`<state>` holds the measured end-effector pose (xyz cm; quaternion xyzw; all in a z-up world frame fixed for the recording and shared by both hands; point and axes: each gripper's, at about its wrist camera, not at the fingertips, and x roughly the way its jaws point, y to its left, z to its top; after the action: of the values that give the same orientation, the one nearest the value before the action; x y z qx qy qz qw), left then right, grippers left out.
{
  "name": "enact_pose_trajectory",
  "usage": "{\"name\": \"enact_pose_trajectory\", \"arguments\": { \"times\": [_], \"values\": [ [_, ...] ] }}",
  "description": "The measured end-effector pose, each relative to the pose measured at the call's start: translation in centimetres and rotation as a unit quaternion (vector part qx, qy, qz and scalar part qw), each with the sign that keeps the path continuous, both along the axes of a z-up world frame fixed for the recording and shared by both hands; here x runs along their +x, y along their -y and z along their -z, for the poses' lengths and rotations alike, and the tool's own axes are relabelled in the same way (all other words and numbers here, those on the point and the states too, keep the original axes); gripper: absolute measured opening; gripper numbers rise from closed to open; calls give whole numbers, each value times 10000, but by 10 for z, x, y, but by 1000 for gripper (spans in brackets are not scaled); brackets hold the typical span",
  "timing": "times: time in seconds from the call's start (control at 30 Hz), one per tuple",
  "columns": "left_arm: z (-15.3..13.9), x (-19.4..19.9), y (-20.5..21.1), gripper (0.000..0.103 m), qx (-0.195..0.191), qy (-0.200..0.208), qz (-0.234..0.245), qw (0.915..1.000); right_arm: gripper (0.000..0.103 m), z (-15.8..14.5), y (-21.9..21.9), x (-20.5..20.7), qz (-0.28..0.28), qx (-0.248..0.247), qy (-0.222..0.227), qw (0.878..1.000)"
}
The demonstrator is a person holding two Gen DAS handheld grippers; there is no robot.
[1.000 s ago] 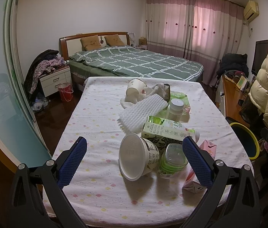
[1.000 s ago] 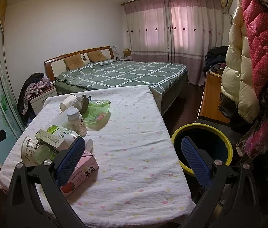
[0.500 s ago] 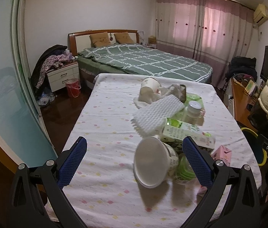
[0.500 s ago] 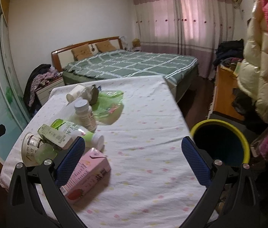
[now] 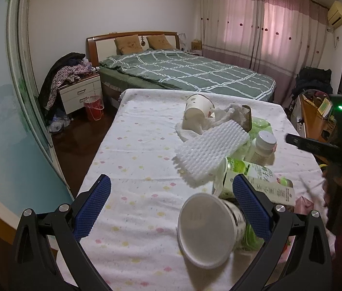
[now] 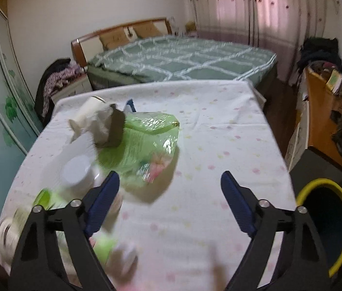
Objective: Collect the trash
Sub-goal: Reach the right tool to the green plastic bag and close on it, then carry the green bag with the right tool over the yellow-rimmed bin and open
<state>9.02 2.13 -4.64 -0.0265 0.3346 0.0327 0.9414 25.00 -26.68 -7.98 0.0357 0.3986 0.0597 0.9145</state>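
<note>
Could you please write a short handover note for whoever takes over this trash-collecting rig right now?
Left gripper: open, empty, low over the table's near end, with the tipped paper bowl between its fingers but not gripped.
Right gripper: open and empty, its jaws have just been closing a little; it is over the table, near the green plastic bag. Its view is blurred.
Trash: all still on the table: bowl, green carton, white foam pad, white bottle, paper cup with tissues.
Bin: yellow-rimmed bin on the floor by the table's right side.
Done: nothing visibly in the bin yet. Left: pick up every item.
</note>
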Motion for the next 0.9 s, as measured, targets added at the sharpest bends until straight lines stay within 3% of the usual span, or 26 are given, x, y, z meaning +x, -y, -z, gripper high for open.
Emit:
{"name": "enact_pose_trajectory", "arguments": {
  "times": [0.27, 0.37, 0.43, 0.53, 0.9],
  "values": [
    [5, 33, 8, 99, -59, -79, 133, 9999, 63, 29, -8, 64, -61, 134, -620, 9980],
    [6, 40, 14, 99, -59, -105, 219, 9997, 48, 33, -11, 67, -146, 242, -693, 9972],
    [7, 43, 16, 99, -55, -106, 262, 9996, 28, 32, -12, 65, -212, 293, -693, 9969],
    [6, 43, 16, 99, -86, -100, 279, 9995, 7, 23, -10, 56, -163, 294, -493, 9982],
    [-1, 35, 21, 99, -133, -21, 377, 9992, 1, -32, 23, 4, 119, 267, 362, 9989]
  ]
}}
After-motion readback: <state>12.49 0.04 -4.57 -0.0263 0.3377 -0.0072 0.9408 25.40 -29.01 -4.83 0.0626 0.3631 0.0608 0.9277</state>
